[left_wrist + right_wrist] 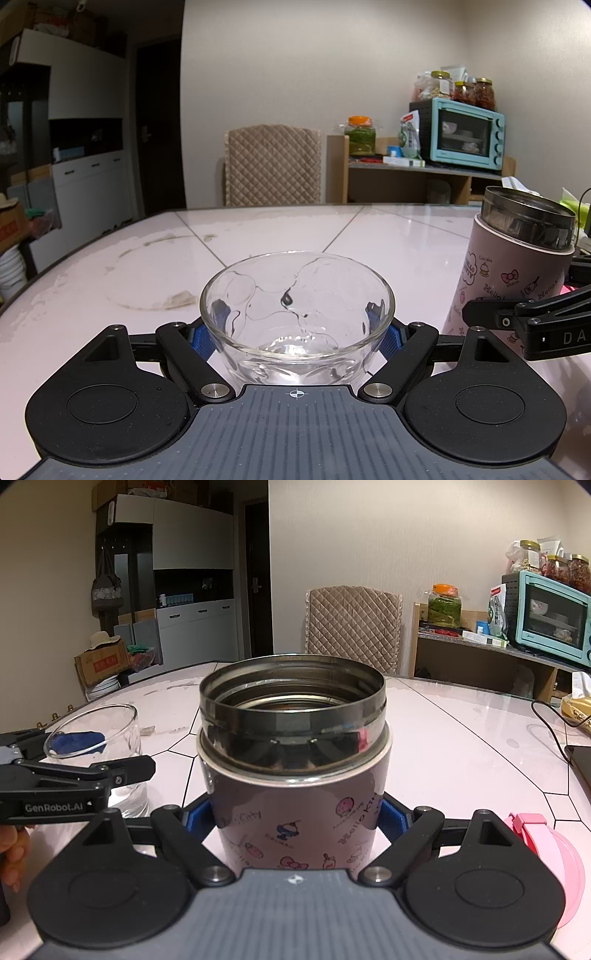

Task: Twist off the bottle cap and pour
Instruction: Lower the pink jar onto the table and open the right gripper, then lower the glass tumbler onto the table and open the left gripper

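A: Our right gripper is clamped on the flask, blue pads pressed to its printed wall well below the mouth. The flask stands upright, its long axis vertical, steel mouth bare.

B: And the cap?

A: Off, lying pink on the table just to the right of that gripper. So unscrewing looks done, by our reading.

B: Our left gripper is closed around the glass, pads against both sides; the glass sits on the table with only a little clear liquid at the bottom.

A: From the flask, the glass lies to the left and lower than the mouth. We judge the pour must tip the flask leftward, over the near rim.

B: Agreed; the right hand carries it, the left only steadies.
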